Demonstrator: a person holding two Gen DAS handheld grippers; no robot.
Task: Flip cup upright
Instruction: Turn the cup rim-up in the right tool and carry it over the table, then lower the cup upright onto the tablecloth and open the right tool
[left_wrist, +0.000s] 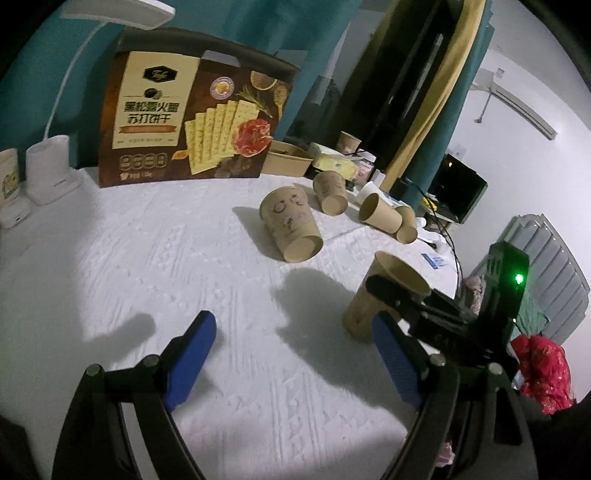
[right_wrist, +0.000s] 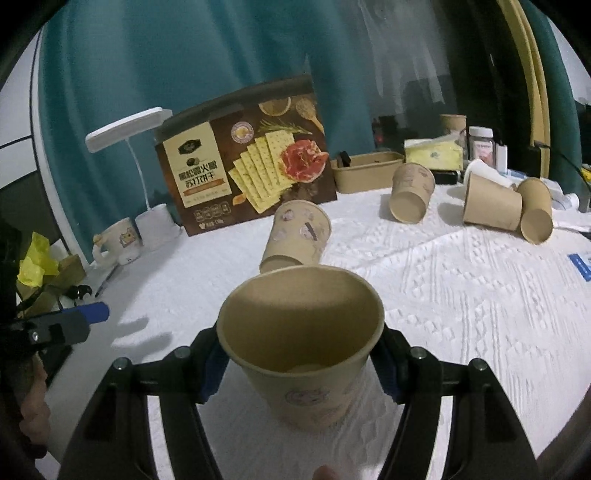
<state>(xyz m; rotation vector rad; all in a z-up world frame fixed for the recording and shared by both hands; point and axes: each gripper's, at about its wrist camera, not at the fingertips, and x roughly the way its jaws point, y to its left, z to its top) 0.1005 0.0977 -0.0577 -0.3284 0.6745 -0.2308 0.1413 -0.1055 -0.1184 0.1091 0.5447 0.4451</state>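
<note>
A: Where is the brown paper cup with faint printed stickers (right_wrist: 301, 354)?

B: Low in the centre of the right wrist view, mouth up, base seemingly on the white embossed tablecloth (right_wrist: 461, 295). The right gripper (right_wrist: 301, 363) pinches its thin wall between blue pads.

A: How to finish well?

B: I'd judge: confirm the base sits flat, then ease the pads apart gently and draw straight back; light tapered paper tips easily.

A: And the other tool?

B: The left gripper (left_wrist: 295, 354) stands spread, empty, at the bottom of its own view. Beyond, a patterned paper cup lying on its side (right_wrist: 297, 236) waits, below the glossy brown cracker box (right_wrist: 245, 158).
</note>
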